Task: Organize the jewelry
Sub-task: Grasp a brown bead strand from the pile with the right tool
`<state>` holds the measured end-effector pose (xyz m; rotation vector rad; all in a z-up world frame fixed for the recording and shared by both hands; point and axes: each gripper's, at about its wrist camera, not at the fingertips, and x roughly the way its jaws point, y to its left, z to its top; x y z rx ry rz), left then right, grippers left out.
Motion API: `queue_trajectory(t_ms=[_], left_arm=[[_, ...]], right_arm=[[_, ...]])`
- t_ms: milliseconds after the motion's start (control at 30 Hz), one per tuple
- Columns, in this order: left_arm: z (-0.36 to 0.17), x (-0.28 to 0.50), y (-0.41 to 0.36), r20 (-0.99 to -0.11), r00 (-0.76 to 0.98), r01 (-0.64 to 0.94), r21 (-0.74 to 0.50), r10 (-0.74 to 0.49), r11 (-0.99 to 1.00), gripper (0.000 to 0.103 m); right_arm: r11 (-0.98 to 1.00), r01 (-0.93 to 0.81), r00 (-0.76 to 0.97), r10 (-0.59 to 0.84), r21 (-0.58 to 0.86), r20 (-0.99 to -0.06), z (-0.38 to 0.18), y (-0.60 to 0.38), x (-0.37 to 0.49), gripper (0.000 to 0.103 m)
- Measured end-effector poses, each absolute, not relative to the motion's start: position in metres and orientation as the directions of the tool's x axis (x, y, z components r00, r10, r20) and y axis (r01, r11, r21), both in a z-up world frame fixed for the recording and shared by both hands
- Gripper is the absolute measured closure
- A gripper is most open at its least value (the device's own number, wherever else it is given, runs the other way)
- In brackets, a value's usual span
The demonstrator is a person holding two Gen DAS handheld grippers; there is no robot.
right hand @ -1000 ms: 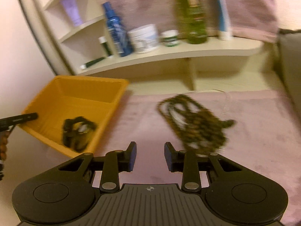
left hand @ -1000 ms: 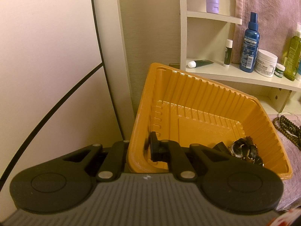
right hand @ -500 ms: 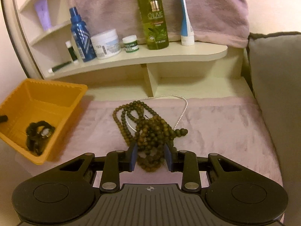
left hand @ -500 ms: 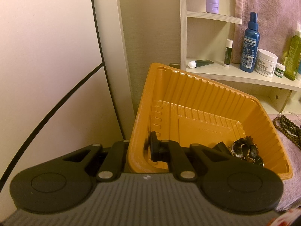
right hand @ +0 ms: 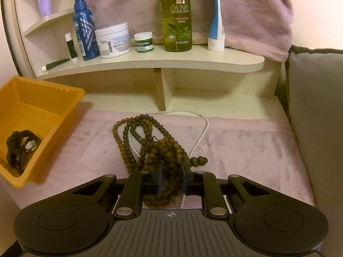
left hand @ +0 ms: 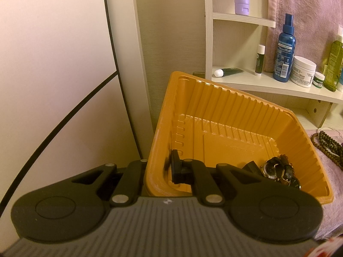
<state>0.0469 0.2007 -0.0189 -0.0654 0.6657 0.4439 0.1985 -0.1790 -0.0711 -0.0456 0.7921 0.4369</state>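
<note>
In the left wrist view my left gripper (left hand: 159, 169) is shut on the near-left wall of the ribbed orange tray (left hand: 214, 107), one finger inside and one outside. Dark wristwatches (left hand: 276, 169) lie in the tray's near-right corner. In the right wrist view a tangled pile of brown bead strands (right hand: 150, 145) lies on the pink cloth, with a thin pearl strand (right hand: 205, 126) looped through it. My right gripper (right hand: 171, 175) is down on the near end of the pile. Its jaws are closing and the pads press a bunch of beads between them. The tray (right hand: 42, 85) with the watches (right hand: 21, 147) stands at the left.
A cream shelf (right hand: 150, 62) behind the cloth carries a blue spray bottle (right hand: 83, 32), a white cream jar (right hand: 112, 40), a green bottle (right hand: 176, 15) and small tubes. A pink towel hangs above it. A grey cushion (right hand: 317, 117) borders the cloth on the right.
My right gripper swung right from beside the tray, came down over the bead pile, and its fingers have narrowed onto the beads. The left gripper and the tray have not moved.
</note>
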Motion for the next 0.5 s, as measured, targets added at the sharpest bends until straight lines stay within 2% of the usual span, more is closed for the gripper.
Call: queue_trajectory(t_ms=[167, 300, 500], left_arm=[[-0.0189, 0.0472, 0.2011, -0.61, 0.697, -0.418, 0.082, 0.377, 0.905, 0.096], [-0.019, 0.0468, 0.2008, -0.609, 0.697, -0.418, 0.082, 0.377, 0.905, 0.096], [-0.0191, 0.0466, 0.2007, -0.61, 0.697, -0.418, 0.082, 0.378, 0.905, 0.096]], right_arm=[[0.909, -0.403, 0.618, 0.359, 0.111, -0.699, -0.0709, -0.1769, 0.2006, 0.087], [0.907, -0.407, 0.617, 0.362, 0.111, -0.699, -0.0701, -0.1746, 0.201, 0.095], [0.907, -0.404, 0.617, 0.366, 0.119, -0.697, -0.0694, -0.1747, 0.2023, 0.096]])
